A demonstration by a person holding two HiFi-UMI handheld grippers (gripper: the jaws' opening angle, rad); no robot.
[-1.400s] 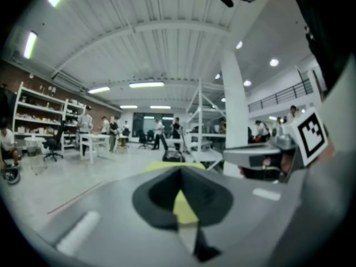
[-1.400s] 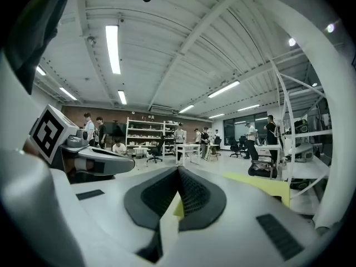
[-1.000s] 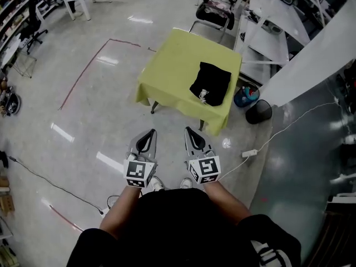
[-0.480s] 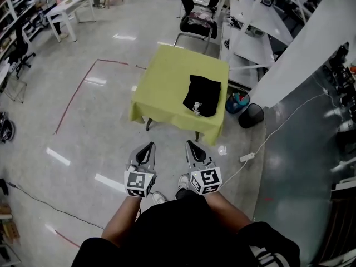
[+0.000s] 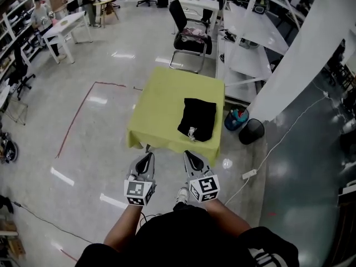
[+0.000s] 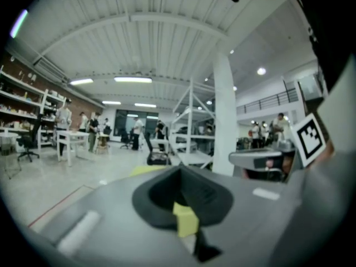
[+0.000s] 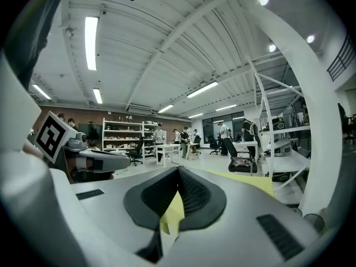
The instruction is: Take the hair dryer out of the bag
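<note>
Grippers are held closed and empty short of the tabletop (image 5: pixel 161 102): left gripper (image 5: pixel 146 159), right gripper (image 5: pixel 192 159). Farther on, the bag (image 5: pixel 197 117) is seen lying on it, with the hair dryer presumably inside. Nothing is done; approach, opening and removal remain.

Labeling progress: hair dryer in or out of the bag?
Not out: the black bag lies on the yellow-green table, only a small white bit showing at its near edge; what it is, cannot tell.

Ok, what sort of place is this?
Probably a big open lab or workshop: white metal shelving racks, office chairs and white work tables on a polished floor, and a yellow-covered table holding the black bag.
</note>
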